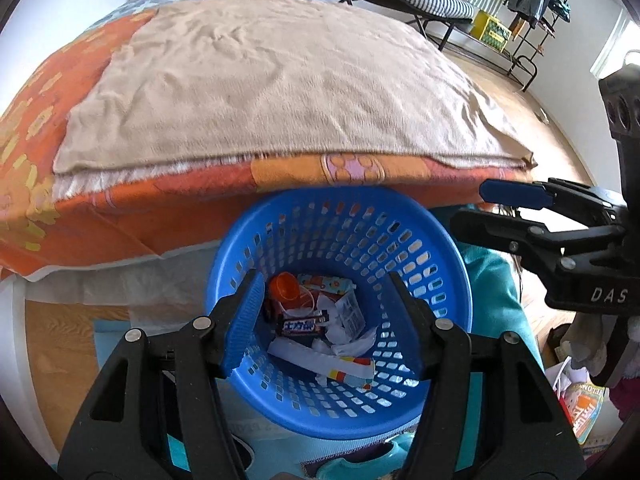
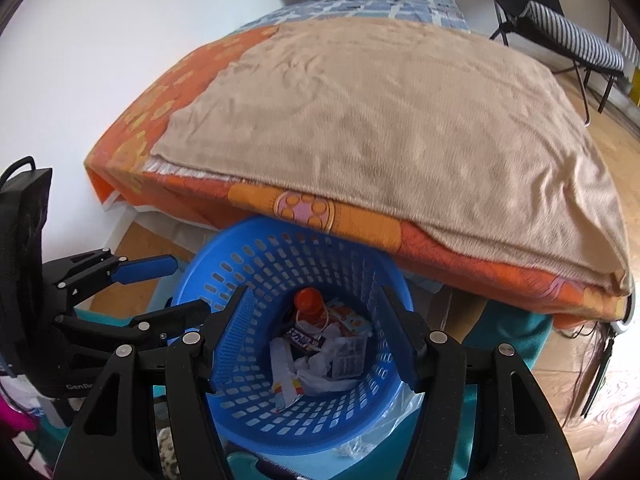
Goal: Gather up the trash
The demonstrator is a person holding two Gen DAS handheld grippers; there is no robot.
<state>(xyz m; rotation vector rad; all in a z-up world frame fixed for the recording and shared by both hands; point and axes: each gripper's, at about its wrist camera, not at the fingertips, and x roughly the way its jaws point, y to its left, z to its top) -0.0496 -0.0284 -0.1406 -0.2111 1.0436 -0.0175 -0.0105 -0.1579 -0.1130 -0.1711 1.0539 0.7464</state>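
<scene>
Left tool (image 1: pixel 324 320) hangs over the blue basket (image 1: pixel 440 240), pads spread about halfway, nothing between them. Right tool (image 2: pixel 316 336) matches it: half-wide, empty, aimed steeply down into the same basket. In the left wrist view the right tool comes in from the right edge, just beside the basket rim; in the right wrist view the left tool comes in from the left.

Trash sits at the basket bottom: orange cap (image 1: pixel 285 286), a candy bar wrapper (image 1: pixel 304 325) lying crosswise between the left tool's pads, crumpled white paper (image 1: pixel 340 344), a striped wrapper (image 1: pixel 354 370) lower right. Basket stands on the floor, tucked against the foot of the bed (image 1: pixel 280 80), which carries a tan blanket and shows no loose litter.

Judgement: drop done, both tools free. Nothing left to pick on the bed; any next piece would lie off to the side, maybe the bright packaging (image 1: pixel 584 412) at far right, nearer the right tool.
</scene>
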